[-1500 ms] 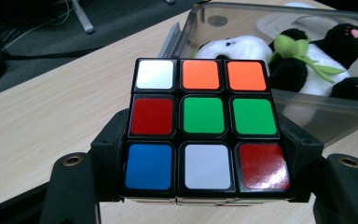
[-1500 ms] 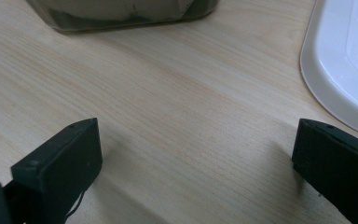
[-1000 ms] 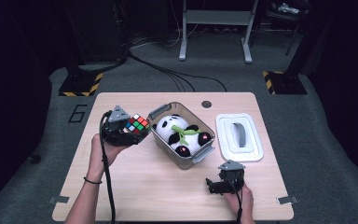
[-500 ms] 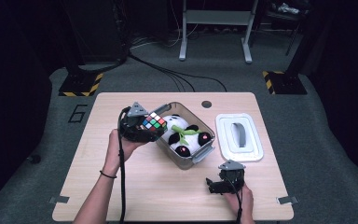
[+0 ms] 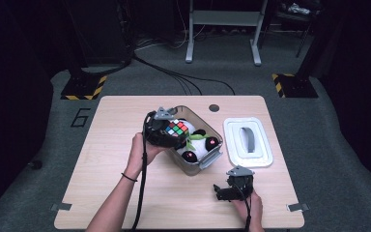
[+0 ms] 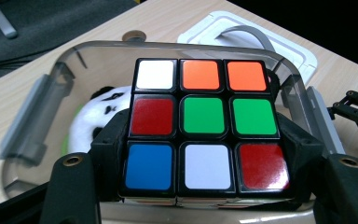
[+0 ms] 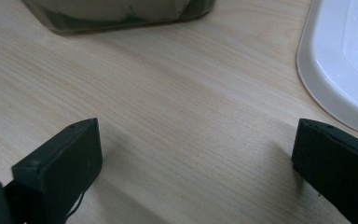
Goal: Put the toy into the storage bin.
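Observation:
A scrambled puzzle cube (image 5: 177, 129) (image 6: 204, 126) is clamped between the jaws of my left gripper (image 5: 171, 131) (image 6: 204, 154), which holds it over the near-left part of the clear plastic bin (image 5: 213, 157) (image 6: 56, 88). Inside the bin lies a panda soft toy (image 5: 198, 146) (image 6: 98, 116), white and black with a green leaf, partly hidden by the cube. My right gripper (image 5: 221, 191) (image 7: 191, 158) rests low over the bare wood in front of the bin, its jaws wide apart with nothing between them.
The bin's white lid (image 5: 249, 141) (image 6: 242, 32) (image 7: 345, 60) lies handle-up to the right of the bin. A round cable hole (image 5: 214, 108) is in the table near its far edge. Bare wood (image 5: 101, 145) spreads left of the bin.
My left gripper has carried the cube rightward from the table's left side to a spot over the bin. The right gripper has stayed put.

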Demonstrator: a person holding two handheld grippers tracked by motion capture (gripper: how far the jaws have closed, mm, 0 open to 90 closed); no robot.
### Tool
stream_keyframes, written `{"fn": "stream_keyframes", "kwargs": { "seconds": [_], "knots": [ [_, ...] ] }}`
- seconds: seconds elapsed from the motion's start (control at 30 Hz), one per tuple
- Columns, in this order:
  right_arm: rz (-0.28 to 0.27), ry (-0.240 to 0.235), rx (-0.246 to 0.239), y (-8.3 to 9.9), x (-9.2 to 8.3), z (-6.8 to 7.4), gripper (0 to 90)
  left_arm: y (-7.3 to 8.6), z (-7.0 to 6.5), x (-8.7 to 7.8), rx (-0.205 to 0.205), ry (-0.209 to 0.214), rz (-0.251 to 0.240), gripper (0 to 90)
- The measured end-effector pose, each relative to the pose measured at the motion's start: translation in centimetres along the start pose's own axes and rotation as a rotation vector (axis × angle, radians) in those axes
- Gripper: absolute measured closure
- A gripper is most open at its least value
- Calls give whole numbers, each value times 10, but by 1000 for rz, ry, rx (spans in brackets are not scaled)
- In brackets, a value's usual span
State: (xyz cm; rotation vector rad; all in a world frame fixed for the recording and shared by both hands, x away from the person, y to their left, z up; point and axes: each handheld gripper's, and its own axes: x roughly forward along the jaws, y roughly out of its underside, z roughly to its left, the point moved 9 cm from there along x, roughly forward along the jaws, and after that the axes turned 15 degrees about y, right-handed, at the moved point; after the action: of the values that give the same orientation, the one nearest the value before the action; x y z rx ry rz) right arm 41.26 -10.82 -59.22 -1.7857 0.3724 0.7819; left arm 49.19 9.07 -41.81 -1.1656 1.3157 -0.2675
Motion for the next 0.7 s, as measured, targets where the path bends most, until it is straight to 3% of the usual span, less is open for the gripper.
{"fn": "stream_keyframes", "kwargs": {
  "seconds": [0.7],
  "knots": [
    [3, 2, 7, 0, 0, 0, 9, -5, -24, 51, -32, 91, 20, 341]
  ]
}}
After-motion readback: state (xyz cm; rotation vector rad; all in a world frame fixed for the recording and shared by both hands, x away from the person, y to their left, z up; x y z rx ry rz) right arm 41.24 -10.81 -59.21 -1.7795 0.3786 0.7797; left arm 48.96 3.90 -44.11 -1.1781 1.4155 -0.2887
